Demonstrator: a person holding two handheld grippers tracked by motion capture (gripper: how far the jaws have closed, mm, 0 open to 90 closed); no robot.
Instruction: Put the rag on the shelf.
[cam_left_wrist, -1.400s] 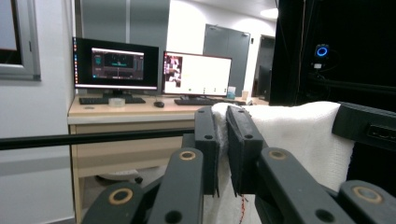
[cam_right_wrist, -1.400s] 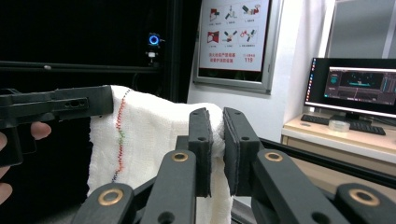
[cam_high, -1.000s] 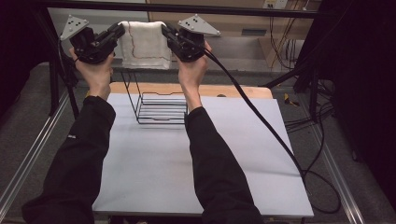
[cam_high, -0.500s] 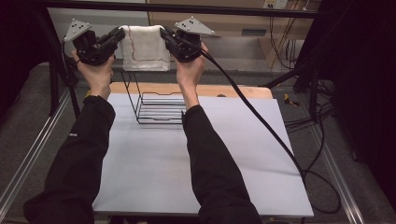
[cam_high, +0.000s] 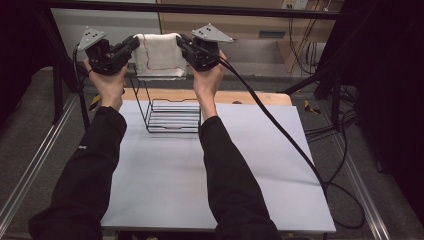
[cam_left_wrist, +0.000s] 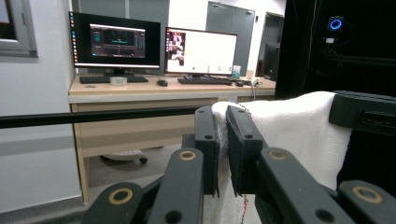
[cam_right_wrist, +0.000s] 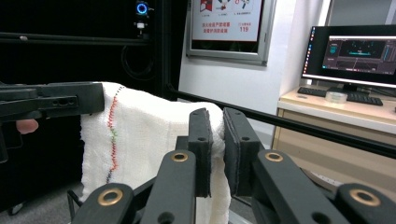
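A white table (cam_high: 165, 190) lies nearest, with the person's two sleeved forearms stretched out above it. Farther on, a black wire rack (cam_high: 172, 115) stands at the table's far edge. Above the rack, the left gripper (cam_high: 131, 44) and the right gripper (cam_high: 181, 41) hold a white towel (cam_high: 159, 55) stretched between them, each with its jaws clamped on an upper corner of the cloth. The towel hangs down over the rack's far side. Beyond, a desk with two monitors (cam_left_wrist: 154, 49) stands against the wall.
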